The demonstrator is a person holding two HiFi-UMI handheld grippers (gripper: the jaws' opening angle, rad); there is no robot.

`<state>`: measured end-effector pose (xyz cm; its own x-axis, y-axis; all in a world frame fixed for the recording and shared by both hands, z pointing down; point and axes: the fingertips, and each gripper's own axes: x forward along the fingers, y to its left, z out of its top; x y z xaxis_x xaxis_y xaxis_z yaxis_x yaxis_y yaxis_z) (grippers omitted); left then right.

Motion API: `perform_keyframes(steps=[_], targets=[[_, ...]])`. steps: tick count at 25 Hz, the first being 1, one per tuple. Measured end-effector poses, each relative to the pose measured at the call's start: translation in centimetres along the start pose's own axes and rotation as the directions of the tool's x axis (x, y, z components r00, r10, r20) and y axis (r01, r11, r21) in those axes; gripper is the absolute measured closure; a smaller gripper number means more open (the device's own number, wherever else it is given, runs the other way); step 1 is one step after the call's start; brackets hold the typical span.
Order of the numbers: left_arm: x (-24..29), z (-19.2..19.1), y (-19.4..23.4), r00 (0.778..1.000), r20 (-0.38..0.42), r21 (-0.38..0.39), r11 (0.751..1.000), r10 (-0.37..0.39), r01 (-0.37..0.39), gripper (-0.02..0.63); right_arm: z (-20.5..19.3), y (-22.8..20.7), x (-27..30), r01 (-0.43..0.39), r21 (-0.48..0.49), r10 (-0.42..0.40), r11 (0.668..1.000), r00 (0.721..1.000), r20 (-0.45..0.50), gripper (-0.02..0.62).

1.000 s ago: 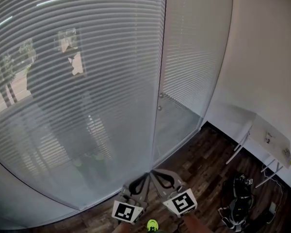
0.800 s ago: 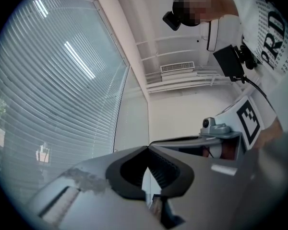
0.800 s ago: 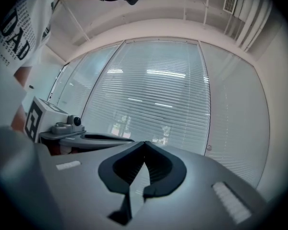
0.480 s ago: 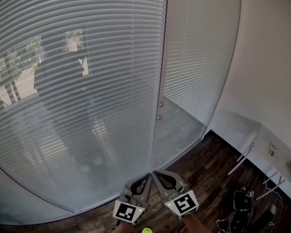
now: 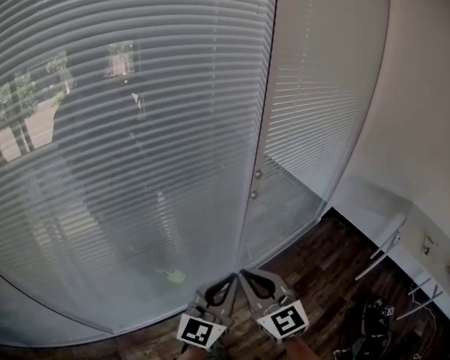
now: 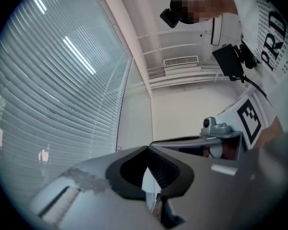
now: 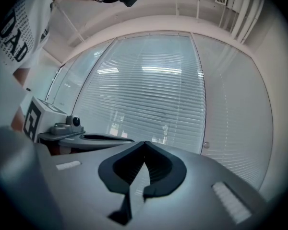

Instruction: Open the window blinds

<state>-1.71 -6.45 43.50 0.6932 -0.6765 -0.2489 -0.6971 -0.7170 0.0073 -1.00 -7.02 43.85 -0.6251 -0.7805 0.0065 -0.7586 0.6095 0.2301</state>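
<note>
White slats of the blinds point(image 5: 135, 141) fill ten to one o'clock, shut, seemingly behind glass point(image 5: 97, 276). My left gripper point(image 5: 225, 282) and right gripper point(image 5: 245, 276) sit at six, both pressed together, empty. Pushing on, I risk ramming that glass or skidding off the small knobs point(image 5: 257, 174) at twelve.

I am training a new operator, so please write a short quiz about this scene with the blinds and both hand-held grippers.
1. True or false: the left hand-held gripper is shut on a slat of the blinds.
2. The jaws of the right hand-held gripper are: A) wide apart, B) together and empty, C) closed on a cord.
3. On which side of the head view does the white table stand?
Key: 1 false, shut but empty; 2 B; 3 right.
</note>
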Motion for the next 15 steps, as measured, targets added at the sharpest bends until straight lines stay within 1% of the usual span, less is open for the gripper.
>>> perform_keyframes(steps=[5, 12, 15], targets=[[4.6, 0.4, 3.3, 1.000, 0.010, 0.013, 1.000, -0.016, 0.016, 0.615, 0.6, -4.3, 3.7, 0.021, -0.006, -0.021, 1.000, 1.000, 0.017, 0.588], [8.4, 0.3, 5.9, 0.999, 0.029, 0.003, 0.999, -0.044, 0.044, 0.615, 0.8, -7.8, 6.6, 0.057, -0.017, -0.057, 0.998, 0.998, 0.030, 0.588], [9.2, 0.4, 6.5, 0.998, 0.036, -0.001, 0.999, -0.051, 0.051, 0.615, 0.9, -8.6, 7.2, 0.063, -0.032, -0.062, 0.998, 0.998, 0.025, 0.588]])
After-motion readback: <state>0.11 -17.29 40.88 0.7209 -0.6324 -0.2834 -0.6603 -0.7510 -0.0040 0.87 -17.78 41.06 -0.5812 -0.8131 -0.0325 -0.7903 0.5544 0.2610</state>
